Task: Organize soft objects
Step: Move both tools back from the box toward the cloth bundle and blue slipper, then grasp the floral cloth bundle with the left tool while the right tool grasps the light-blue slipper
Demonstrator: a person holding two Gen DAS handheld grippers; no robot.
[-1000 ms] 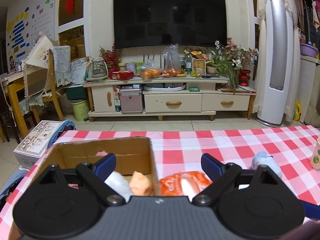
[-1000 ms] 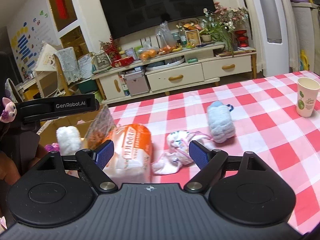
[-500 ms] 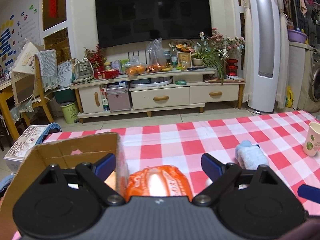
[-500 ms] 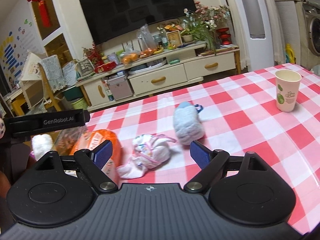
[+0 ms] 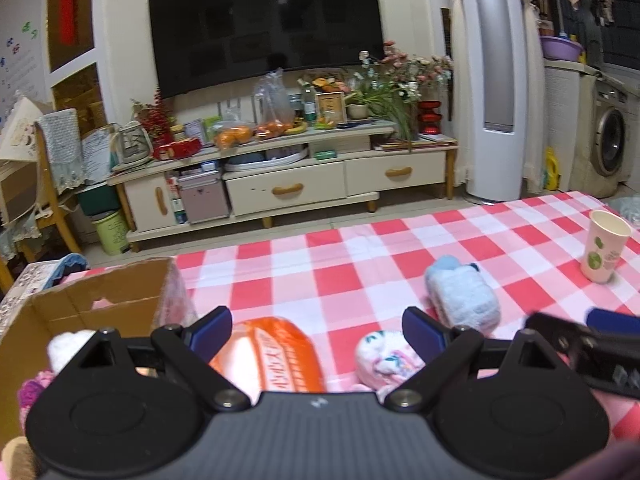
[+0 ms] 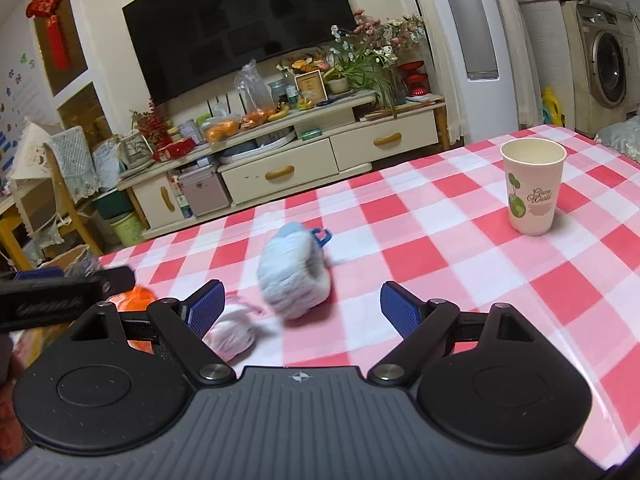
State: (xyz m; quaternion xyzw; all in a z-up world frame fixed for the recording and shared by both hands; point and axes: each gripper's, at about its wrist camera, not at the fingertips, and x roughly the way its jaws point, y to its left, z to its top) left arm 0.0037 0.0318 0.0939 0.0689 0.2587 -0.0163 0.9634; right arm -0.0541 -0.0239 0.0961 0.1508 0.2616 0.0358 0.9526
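My left gripper point(image 5: 316, 330) is open and empty above an orange soft packet point(image 5: 276, 354) on the checked tablecloth. A cardboard box point(image 5: 100, 300) at the left holds a white plush point(image 5: 68, 342) and other soft items. A pink-white rolled cloth point(image 5: 384, 356) lies by the left gripper's right finger. A light blue fluffy roll point(image 5: 460, 294) lies beyond it. My right gripper point(image 6: 302, 306) is open and empty, with the blue roll point(image 6: 294, 276) just ahead between its fingers and the pink-white cloth point(image 6: 234, 332) near its left finger.
A paper cup point(image 6: 532, 186) stands on the right of the table point(image 6: 440, 240); it also shows in the left wrist view point(image 5: 604, 246). The left gripper's body point(image 6: 60, 296) reaches in at the right wrist view's left. A TV cabinet point(image 5: 280, 176) stands beyond the table.
Both grippers have swung to the right. The left one moved from over the box to over the orange packet. The right one moved from the packet toward the blue roll.
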